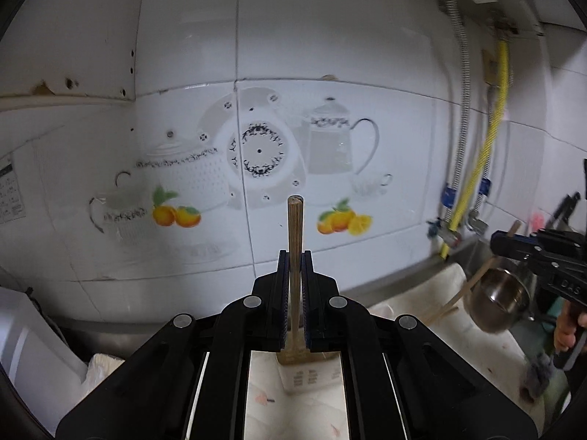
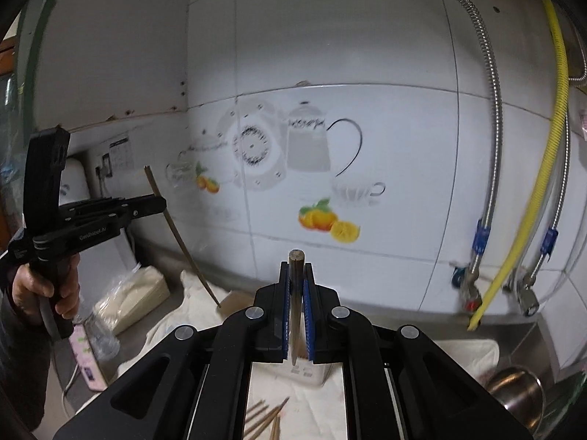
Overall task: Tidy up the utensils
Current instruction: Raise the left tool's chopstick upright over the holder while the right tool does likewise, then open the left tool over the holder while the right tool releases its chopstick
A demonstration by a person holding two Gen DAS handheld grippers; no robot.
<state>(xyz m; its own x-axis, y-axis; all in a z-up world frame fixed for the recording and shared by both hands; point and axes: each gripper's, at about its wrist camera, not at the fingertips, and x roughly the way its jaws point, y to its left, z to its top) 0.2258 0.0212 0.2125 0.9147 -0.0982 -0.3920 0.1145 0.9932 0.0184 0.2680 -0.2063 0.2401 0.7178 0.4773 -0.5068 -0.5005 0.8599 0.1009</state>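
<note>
Left gripper (image 1: 294,260): jaws drawn in tight, pinching a single wooden chopstick (image 1: 294,242) between the pads; from the right wrist view the same gripper (image 2: 156,201) shows at the left edge, held in a hand (image 2: 44,286).
Chopstick in left gripper: stands upright, its blunt round end up above the fingertips; in the right wrist view it (image 2: 176,234) runs down at a slant, with its lower tip at the white cloth (image 2: 198,315).
Box below left gripper: a small white box (image 1: 308,377) with print sits on the cloth under the jaws, near the lower end of the chopstick; contact cannot be told.
Right gripper (image 2: 296,275): jaws pressed in on a second, darker chopstick (image 2: 295,293), blue pads on both sides of it; it stands upright, its blunt end just above the fingertips.
Loose chopsticks: several more (image 2: 266,418) lie on the cloth below the right gripper.
Right gripper from the left wrist view: it (image 1: 513,247) is at the right edge and grips a pale stick (image 1: 473,282) that slants down toward the cloth.
Steel cup: a shiny metal cup (image 1: 499,300) stands at the right end of the cloth, just beside that stick.
Wall: white tiles with a printed teapot-and-oranges decal (image 1: 256,154).
Hoses: a yellow hose (image 2: 550,139) and braided metal hoses (image 2: 493,110) hang at the right.
</note>
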